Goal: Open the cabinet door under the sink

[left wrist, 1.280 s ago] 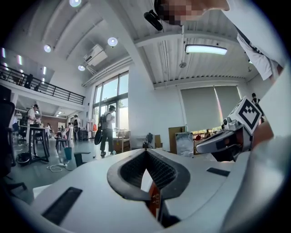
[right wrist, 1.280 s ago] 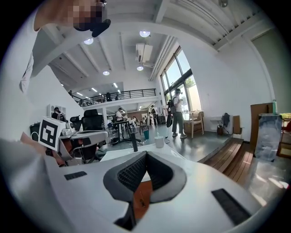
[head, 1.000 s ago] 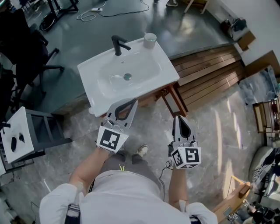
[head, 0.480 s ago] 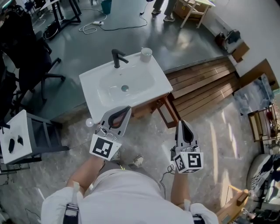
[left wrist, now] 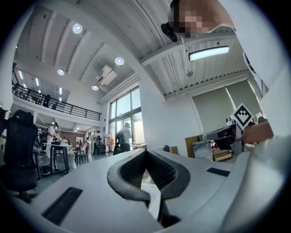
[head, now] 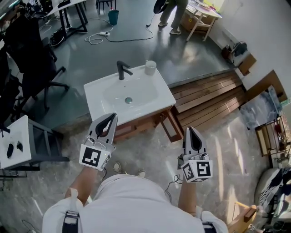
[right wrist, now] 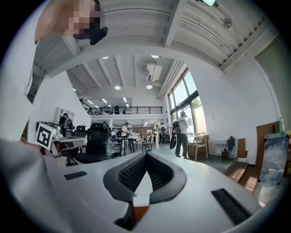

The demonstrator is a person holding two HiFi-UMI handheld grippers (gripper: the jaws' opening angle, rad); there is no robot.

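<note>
Forearms extended forward, left gripper [head: 112,117] jaws pressed together and empty, right gripper [head: 189,129] likewise closed on nothing, wooden cabinet [head: 138,124] ahead beneath white sink [head: 94,108], between the two grippers.

Mounted on the wearer's head, one camera looks steeply down from well above onto the white sink [head: 129,98], the left tongs [head: 112,115] and the right tongs [head: 189,129]. Each tongs camera sits close behind its own jaws, low, facing out across the hall. All three views share the standing person [head: 172,12] near the windows.
</note>
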